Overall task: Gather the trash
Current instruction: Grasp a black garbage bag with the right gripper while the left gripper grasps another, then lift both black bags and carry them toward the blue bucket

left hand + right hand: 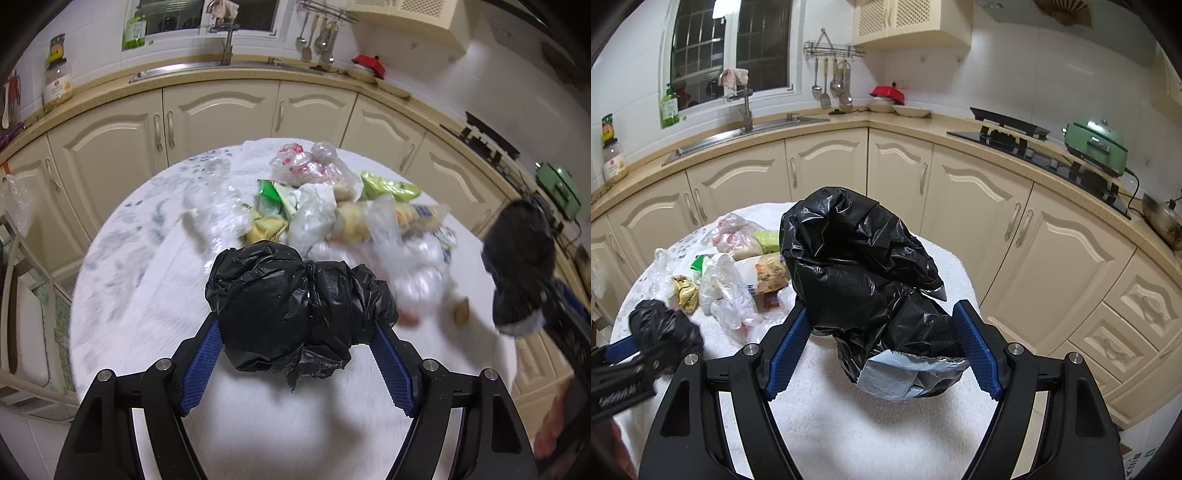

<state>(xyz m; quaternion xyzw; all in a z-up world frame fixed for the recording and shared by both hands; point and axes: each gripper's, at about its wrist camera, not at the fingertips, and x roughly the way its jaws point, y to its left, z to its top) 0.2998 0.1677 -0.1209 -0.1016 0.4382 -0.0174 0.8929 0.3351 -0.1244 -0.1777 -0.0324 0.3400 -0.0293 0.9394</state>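
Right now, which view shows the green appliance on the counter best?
The right wrist view: the green appliance sits sharp and whole beside the stove. The left wrist view shows it only small, at the frame's right edge.

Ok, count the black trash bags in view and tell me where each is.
2. One black bag sits between the left hand-held gripper pads; the other black bag between the right hand-held gripper pads. More may hide under the litter.

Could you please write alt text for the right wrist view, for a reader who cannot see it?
The right gripper holds a crumpled black trash bag between its blue pads over a white-covered round table. Plastic wrappers and food packets are piled at left, where the left gripper holds another black bag wad; cream kitchen cabinets curve behind.
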